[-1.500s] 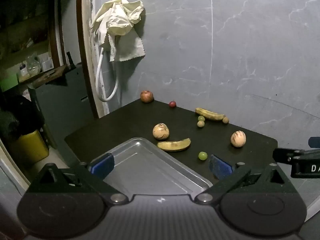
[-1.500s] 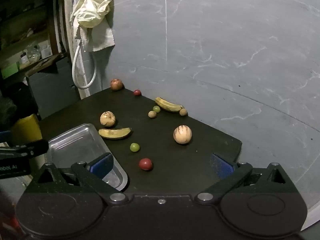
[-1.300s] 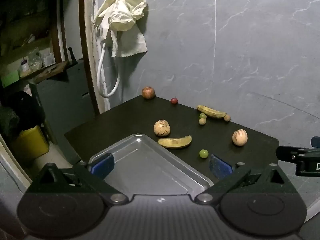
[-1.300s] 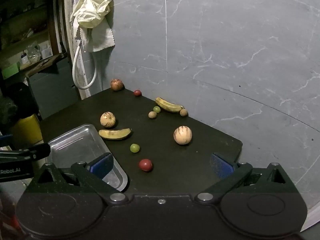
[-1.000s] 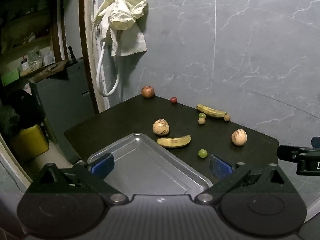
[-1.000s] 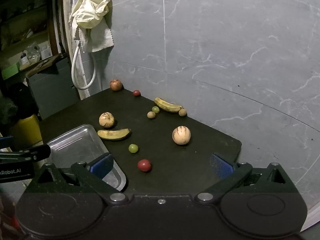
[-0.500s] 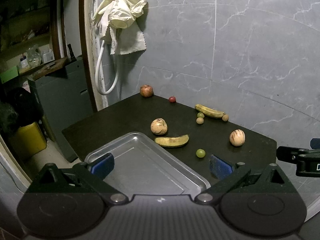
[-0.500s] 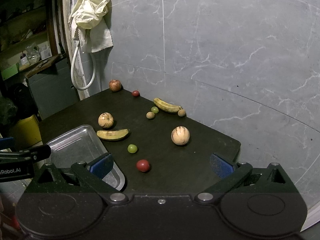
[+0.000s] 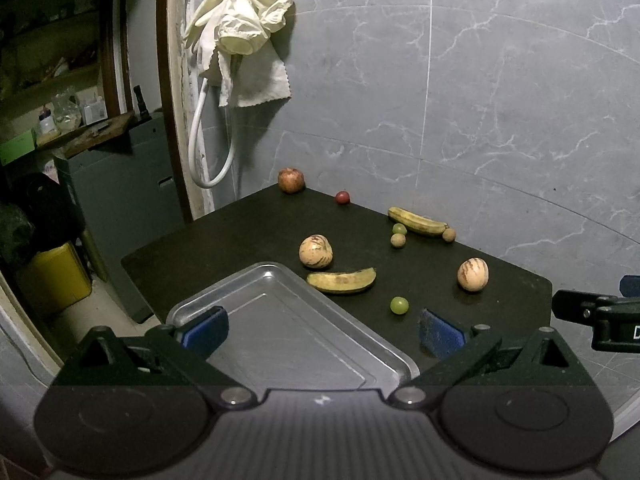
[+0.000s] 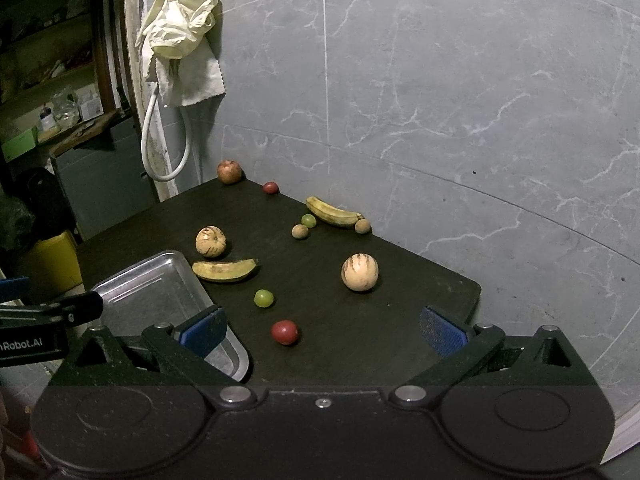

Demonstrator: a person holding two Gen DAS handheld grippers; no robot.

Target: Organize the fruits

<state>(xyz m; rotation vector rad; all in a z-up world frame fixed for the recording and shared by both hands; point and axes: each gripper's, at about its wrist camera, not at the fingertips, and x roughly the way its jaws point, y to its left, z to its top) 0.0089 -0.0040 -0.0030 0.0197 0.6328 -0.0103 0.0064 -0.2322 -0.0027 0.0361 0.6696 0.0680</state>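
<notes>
Fruits lie scattered on a black table (image 10: 360,336). A near banana (image 10: 224,270) lies beside an empty metal tray (image 10: 152,284), with a striped melon (image 10: 210,242) behind it. A second melon (image 10: 359,272), a green grape (image 10: 263,298) and a red tomato (image 10: 284,332) sit nearer my right gripper (image 10: 322,330), which is open and empty above the table's front edge. My left gripper (image 9: 322,326) is open and empty over the tray (image 9: 280,336). A far banana (image 9: 418,222), an apple (image 9: 291,180) and small round fruits lie by the wall.
A grey marble wall (image 10: 440,100) backs the table. A cloth and white hose (image 9: 240,48) hang at the left. Beyond the table's left edge stand a grey cabinet (image 9: 116,184) and a yellow container (image 9: 52,276). The right gripper's side shows in the left wrist view (image 9: 600,316).
Both grippers drifted very slightly; the scene sits a little lower and left in each view. No fruit has moved and both grippers stay open.
</notes>
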